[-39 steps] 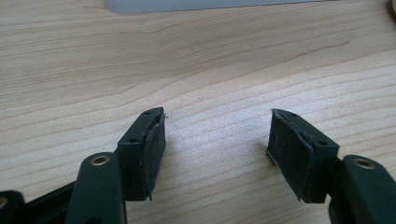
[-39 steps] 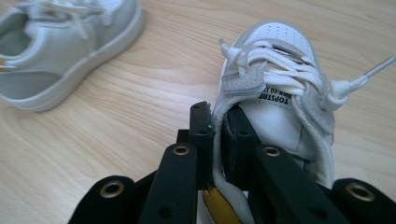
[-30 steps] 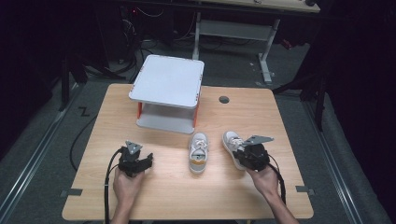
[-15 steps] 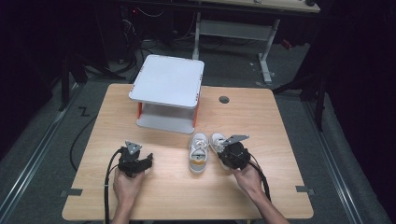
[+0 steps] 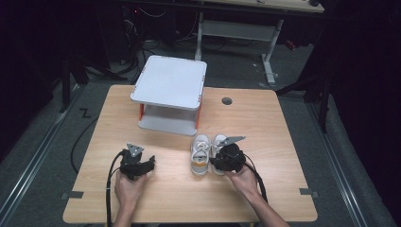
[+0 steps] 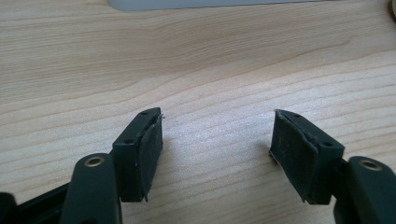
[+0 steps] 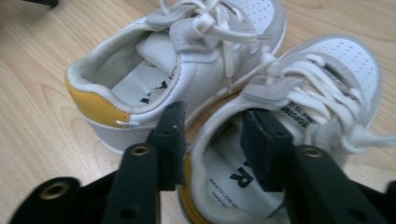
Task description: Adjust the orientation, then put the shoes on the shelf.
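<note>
Near the table's (image 5: 283, 123) front edge: right gripper (image 7: 212, 140) opening, straddling right white leather yellow-heeled sneaker's (image 7: 322, 88) collar; withdrawing risks snagging, dragging it askew.

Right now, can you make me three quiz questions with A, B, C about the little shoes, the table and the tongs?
1. Where do the two shoes stand?
A. On top of the white shelf
B. Side by side on the table, in front of the white shelf
C. On the floor

2. What colour is the patch on each shoe's heel?
A. Yellow
B. Blue
C. Green

3. How are the left tongs?
A. Shut on a shoe
B. Shut on a cable
C. Open, with nothing between them

Answers:
1 B: the left shoe and right shoe stand together on the table, near the white shelf.
2 A: the right gripper view shows yellow heels.
3 C: the left tongs stand apart over bare wood. The right tongs have just been opening astride the right shoe's heel wall.
</note>
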The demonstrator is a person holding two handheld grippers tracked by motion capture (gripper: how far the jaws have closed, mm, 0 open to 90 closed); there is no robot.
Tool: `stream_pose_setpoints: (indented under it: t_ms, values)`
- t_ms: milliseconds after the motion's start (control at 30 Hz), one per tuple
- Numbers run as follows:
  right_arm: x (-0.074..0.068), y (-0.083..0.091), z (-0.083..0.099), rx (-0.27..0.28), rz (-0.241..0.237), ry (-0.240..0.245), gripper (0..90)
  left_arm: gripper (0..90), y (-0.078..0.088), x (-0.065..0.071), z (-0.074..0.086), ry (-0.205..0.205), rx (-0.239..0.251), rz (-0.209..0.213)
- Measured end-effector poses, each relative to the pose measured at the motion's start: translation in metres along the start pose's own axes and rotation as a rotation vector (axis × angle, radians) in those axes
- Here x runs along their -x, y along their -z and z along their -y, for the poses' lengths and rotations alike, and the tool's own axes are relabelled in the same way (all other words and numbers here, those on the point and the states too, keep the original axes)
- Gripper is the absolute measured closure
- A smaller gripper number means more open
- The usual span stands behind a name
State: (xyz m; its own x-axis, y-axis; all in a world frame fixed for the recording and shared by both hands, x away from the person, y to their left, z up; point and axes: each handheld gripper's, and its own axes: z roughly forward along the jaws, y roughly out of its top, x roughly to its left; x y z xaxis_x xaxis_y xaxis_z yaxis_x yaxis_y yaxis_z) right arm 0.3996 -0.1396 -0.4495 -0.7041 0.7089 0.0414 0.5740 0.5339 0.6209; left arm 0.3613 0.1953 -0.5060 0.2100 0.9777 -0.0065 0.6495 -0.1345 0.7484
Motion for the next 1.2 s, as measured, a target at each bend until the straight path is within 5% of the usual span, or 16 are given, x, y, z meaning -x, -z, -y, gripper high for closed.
stream_pose_setpoints:
  t_ms: [167,433,533,633,800,967,1033,1200]
  values:
    - [0.005,0.008,0.006,0.047,-0.05,-0.023,52.7,34.2,0.0,0.0,0.0,0.0,0.0,0.0]
    - [0.026,0.039,0.028,0.246,-0.077,-0.068,49.5,33.6,0.0,0.0,0.0,0.003,0.002,0.005]
    - [0.046,0.039,0.046,0.286,-0.011,-0.131,49.5,32.4,0.0,0.0,0.0,-0.005,-0.003,0.003]
    - [0.073,0.033,0.066,0.236,0.112,-0.187,49.7,31.8,-0.001,0.002,0.0,-0.005,-0.004,-0.001]
    - [0.098,0.03,0.087,0.215,0.216,-0.247,48.8,30.3,-0.001,0.002,0.0,0.001,-0.004,0.001]
    - [0.109,0.028,0.103,0.194,0.288,-0.274,46.6,27.9,-0.001,0.001,-0.001,0.023,-0.002,0.013]
    - [0.11,0.025,0.106,0.168,0.335,-0.239,44.3,29.4,0.001,0.005,-0.001,0.045,-0.016,-0.009]
    - [0.114,0.024,0.106,0.159,0.323,-0.258,41.5,32.4,0.009,0.013,-0.003,0.011,-0.008,-0.007]
